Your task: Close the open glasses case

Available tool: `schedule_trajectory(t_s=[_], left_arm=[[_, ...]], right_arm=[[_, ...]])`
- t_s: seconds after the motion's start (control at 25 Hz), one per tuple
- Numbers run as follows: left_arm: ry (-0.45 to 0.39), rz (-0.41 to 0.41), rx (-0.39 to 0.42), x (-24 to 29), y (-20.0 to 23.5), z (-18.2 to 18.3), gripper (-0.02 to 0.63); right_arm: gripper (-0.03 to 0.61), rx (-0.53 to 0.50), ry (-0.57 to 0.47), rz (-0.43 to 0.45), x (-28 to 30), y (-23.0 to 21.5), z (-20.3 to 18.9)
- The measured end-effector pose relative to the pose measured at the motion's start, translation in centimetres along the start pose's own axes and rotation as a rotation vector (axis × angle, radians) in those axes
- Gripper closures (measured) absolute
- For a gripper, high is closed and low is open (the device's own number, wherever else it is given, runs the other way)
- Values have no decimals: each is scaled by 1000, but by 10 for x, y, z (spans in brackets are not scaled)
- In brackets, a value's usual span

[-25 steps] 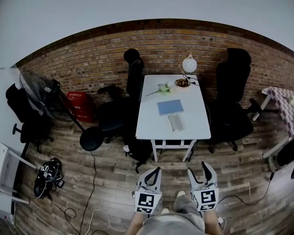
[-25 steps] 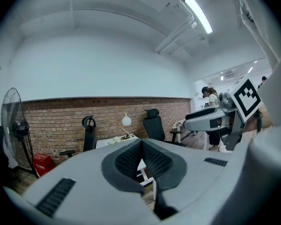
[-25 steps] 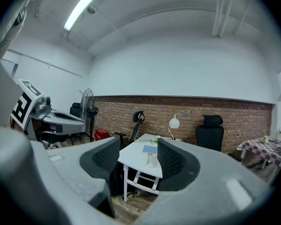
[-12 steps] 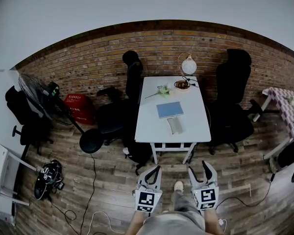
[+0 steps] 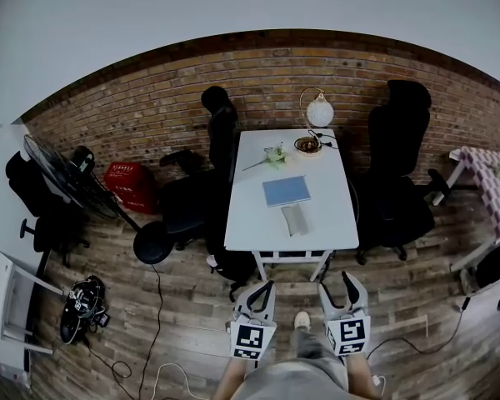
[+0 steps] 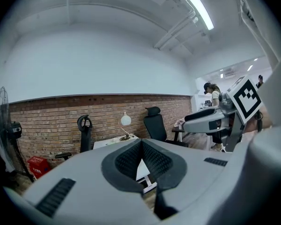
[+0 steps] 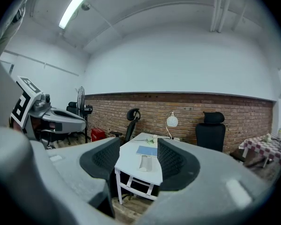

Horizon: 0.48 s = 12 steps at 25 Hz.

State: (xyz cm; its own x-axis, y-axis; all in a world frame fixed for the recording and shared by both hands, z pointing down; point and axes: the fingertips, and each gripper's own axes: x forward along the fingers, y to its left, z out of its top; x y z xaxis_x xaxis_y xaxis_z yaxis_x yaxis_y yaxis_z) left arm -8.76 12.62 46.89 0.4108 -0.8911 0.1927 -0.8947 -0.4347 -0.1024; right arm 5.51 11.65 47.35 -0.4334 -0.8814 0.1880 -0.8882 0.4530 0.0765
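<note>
Item: case (image 5: 293, 219), on surface (image 5: 254, 215), at 12 o'clock from me, well apart (lid state unreadable from here). Left claw (image 5: 262, 290) pressed together; right claw (image 5: 336, 286) spread, empty. Risk, I judge, if lid is open: a one-claw push skates case off near edge.

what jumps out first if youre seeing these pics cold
A white table stands against the brick wall mid-room, flanked by black chairs. It carries a blue notebook, a grey glasses case nearer the front edge and a round lamp at the far end. Low in the head view, the left gripper is shut and the right gripper open, both empty and well short of the table.
</note>
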Motion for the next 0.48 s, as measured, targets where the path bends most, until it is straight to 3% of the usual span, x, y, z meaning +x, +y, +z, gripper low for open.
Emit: schedule_trajectory(t_s=[0.48], left_arm=[[35, -1, -1, 80, 11, 11, 611]], right_arm=[[338, 19, 32, 38, 63, -47, -1]])
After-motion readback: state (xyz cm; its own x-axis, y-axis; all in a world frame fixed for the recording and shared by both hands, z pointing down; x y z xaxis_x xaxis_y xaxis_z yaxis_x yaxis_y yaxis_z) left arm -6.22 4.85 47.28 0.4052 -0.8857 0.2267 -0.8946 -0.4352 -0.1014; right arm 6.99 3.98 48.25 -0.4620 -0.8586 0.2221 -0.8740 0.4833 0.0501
